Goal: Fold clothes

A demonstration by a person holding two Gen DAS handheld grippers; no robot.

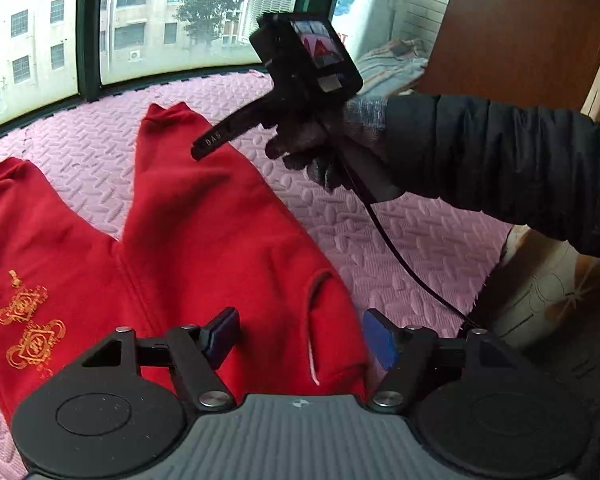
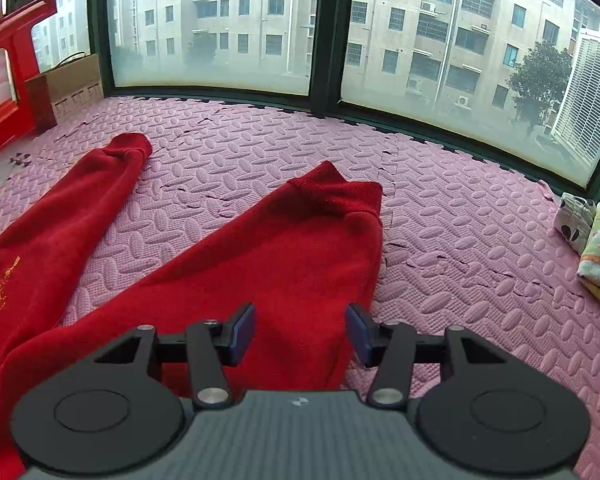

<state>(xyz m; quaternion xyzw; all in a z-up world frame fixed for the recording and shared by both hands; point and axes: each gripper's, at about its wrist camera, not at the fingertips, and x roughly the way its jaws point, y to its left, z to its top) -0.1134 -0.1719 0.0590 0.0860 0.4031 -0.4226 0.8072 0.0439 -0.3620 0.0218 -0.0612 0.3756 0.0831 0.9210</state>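
Observation:
Red trousers (image 1: 188, 240) with gold embroidery (image 1: 28, 332) lie spread on the pink foam mat (image 1: 400, 248), legs pointing toward the window. My left gripper (image 1: 300, 338) is open and empty above the waist and pocket area. The right gripper's body (image 1: 300, 76) shows in the left wrist view, held by a gloved hand above the right leg. In the right wrist view the right gripper (image 2: 300, 336) is open and empty above the right trouser leg (image 2: 292, 260); the other leg (image 2: 80, 200) lies to the left.
A green-framed window (image 2: 324, 40) borders the mat's far edge. A red plastic item (image 2: 4, 68) and a cardboard bag (image 2: 68, 84) stand at the far left. Folded patterned cloth (image 2: 596, 248) lies at the right edge. A wooden cabinet (image 1: 520, 32) stands at the right.

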